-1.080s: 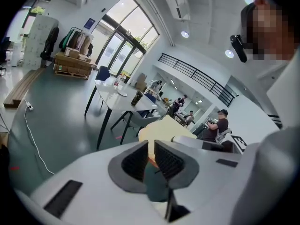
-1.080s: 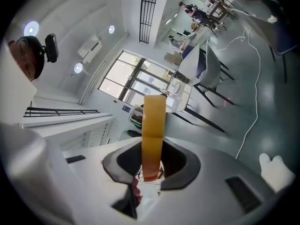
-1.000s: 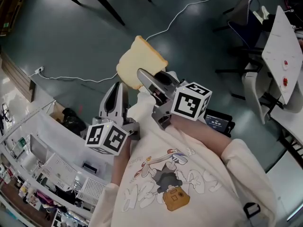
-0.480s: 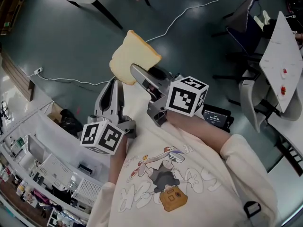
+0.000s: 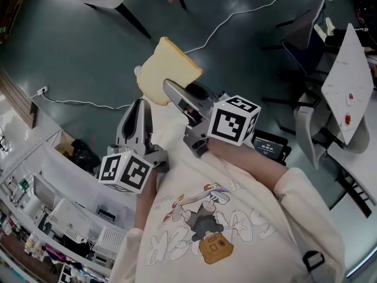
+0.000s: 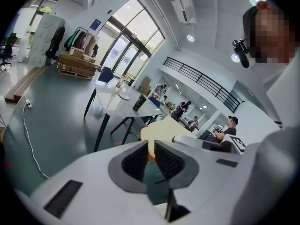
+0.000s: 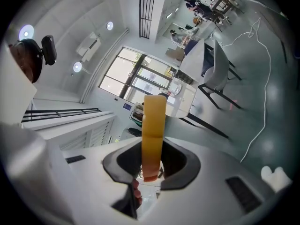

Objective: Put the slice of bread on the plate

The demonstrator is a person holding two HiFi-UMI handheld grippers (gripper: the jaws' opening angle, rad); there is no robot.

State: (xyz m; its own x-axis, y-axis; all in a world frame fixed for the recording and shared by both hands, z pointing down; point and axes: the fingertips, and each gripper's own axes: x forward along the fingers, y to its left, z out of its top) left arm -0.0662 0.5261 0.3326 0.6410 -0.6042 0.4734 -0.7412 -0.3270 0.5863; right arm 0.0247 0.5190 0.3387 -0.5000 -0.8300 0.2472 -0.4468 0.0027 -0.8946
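Observation:
A pale slice of bread point(image 5: 165, 69) with a tan crust stands on edge over the dark floor, and my right gripper point(image 5: 171, 90) is shut on its lower part. In the right gripper view the bread point(image 7: 153, 125) rises edge-on between the pads of that gripper point(image 7: 151, 165). My left gripper point(image 5: 140, 105) hangs beside it to the left, shut and empty. In the left gripper view its pads point(image 6: 150, 156) nearly meet, with the bread point(image 6: 161, 128) beyond them. Farther off stands a white table point(image 6: 117, 108) with a dark can and what looks like a plate point(image 6: 124, 96).
A white cable point(image 5: 235, 10) runs across the dark green floor. Chairs point(image 5: 306, 34) and a white table point(image 5: 347, 69) stand at the right, and shelves with clutter point(image 5: 35, 175) at the lower left. A black table leg point(image 5: 129, 16) crosses the top. Several people sit far off.
Both grippers and the bread have shifted a little up and left in the head view, and the floor and furniture have slid past. The grip on the bread is unchanged.

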